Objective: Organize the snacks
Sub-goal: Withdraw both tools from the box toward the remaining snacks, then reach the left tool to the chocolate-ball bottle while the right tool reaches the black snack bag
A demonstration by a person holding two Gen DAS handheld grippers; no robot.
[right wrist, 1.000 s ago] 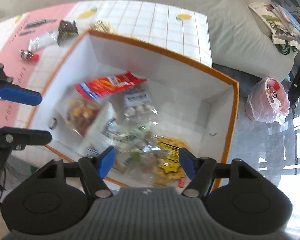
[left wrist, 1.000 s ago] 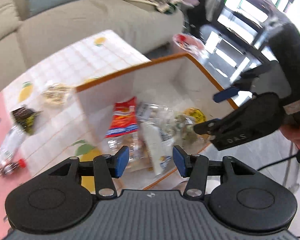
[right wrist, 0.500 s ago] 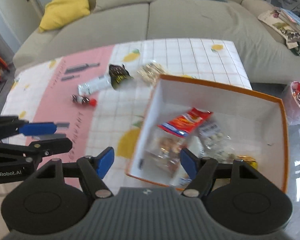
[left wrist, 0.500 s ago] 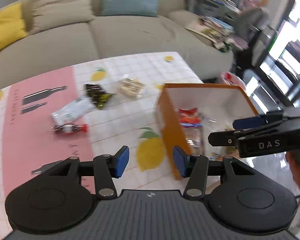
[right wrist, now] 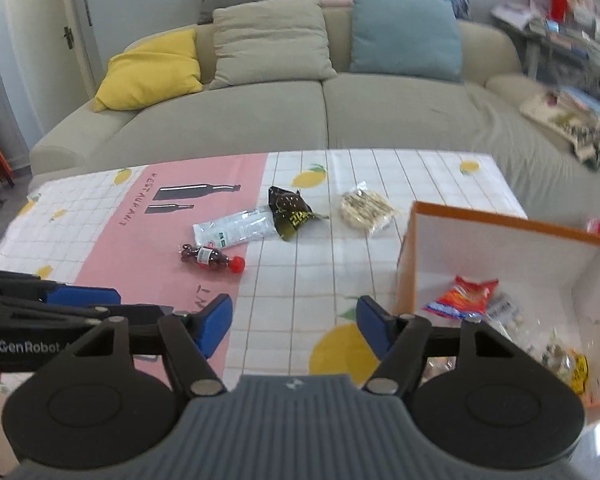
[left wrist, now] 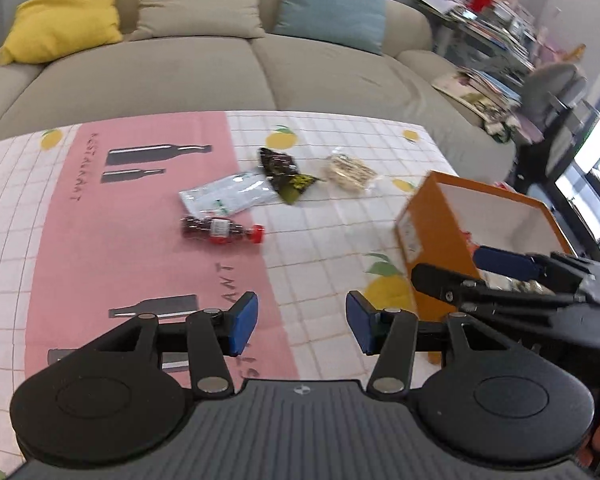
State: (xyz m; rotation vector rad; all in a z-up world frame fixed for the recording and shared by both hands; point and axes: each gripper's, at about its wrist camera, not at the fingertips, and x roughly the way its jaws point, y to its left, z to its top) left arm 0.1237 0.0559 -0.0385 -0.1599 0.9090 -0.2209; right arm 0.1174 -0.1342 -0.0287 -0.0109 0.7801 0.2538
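A: Sofa [left wrist: 204,68] behind the bench [left wrist: 332,216]. Left wrist view: left gripper [left wrist: 302,322] empty, jaws opening; bottle [left wrist: 220,230], white pouch [left wrist: 228,196], dark packet [left wrist: 286,174] and cracker pack [left wrist: 350,170] lie ahead.

B: Right wrist view: right gripper [right wrist: 296,322] empty, jaws closing; orange box [right wrist: 512,248] on the right holds red snack bag [right wrist: 462,298].

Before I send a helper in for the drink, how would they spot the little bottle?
On the tablecloth, look at the pink strip's edge. The bottle lies on its side just below the white packet, dark red with a red cap.
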